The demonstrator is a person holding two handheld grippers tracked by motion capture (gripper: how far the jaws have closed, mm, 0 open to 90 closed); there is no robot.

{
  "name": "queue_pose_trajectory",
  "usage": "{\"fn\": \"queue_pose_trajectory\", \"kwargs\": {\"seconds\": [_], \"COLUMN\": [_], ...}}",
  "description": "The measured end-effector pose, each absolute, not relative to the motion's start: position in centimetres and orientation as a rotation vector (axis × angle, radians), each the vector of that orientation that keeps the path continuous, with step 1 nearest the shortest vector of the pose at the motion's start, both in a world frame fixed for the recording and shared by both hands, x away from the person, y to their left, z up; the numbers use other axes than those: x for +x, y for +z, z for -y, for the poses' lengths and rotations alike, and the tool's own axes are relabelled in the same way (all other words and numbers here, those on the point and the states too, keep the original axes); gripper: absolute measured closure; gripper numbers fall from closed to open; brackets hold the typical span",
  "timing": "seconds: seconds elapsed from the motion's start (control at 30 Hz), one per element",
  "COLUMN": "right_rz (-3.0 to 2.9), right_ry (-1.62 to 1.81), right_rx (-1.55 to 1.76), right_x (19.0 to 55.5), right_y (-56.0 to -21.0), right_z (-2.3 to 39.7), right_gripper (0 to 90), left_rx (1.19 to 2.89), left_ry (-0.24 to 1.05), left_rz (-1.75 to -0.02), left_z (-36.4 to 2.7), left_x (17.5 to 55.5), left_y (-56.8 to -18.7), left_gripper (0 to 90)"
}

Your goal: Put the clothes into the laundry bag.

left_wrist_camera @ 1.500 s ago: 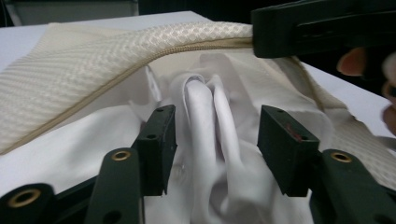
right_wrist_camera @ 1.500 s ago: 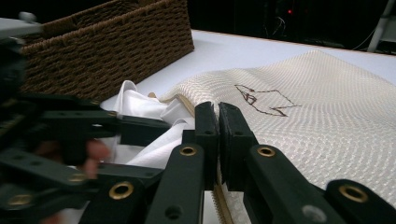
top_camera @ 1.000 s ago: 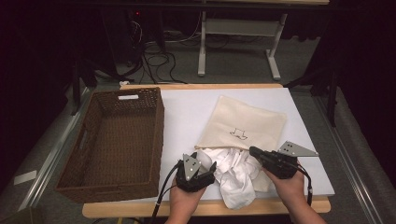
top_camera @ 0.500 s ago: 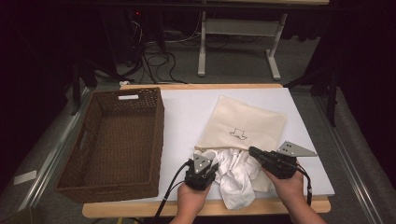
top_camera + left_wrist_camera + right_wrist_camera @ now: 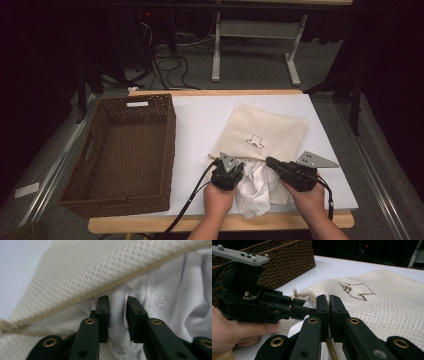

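White shirt spills from the mesh bag at the surface's near edge; your left gripper, jaws just reopening slightly, pinches its fold, your right gripper clamps the bag's zipper edge.

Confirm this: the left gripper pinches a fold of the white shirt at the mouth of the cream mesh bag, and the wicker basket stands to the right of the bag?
Not quite. In the high view the wicker basket stands to the left of the cream mesh bag, not the right. The rest holds: the left gripper pinches a fold of the white shirt at the bag's mouth.
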State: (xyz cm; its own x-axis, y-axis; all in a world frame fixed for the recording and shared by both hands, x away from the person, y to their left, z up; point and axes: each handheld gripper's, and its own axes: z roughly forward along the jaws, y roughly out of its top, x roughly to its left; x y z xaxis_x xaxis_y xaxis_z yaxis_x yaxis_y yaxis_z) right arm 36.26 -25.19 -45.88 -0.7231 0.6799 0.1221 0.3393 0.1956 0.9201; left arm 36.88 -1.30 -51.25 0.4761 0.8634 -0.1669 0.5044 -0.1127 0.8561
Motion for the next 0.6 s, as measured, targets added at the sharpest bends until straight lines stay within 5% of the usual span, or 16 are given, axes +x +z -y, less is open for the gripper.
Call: {"fn": "queue_pose_trajectory", "kwargs": {"seconds": [0.17, 0.6], "right_rz": [-2.162, -2.161], "right_ry": [1.540, 1.532], "right_rx": [0.962, 0.963], "right_x": [36.2, 36.1], "right_y": [-45.8, -45.8], "right_z": [25.4, 25.3], "right_gripper": [87.9, 87.9], "left_rx": [1.755, 1.834], "left_ry": [0.470, 0.448], "left_rz": [-1.145, -1.059], "left_z": [0.6, 0.0], "left_x": [36.1, 33.0], "left_y": [-51.2, -51.8], "left_gripper": [57.3, 39.3]}}
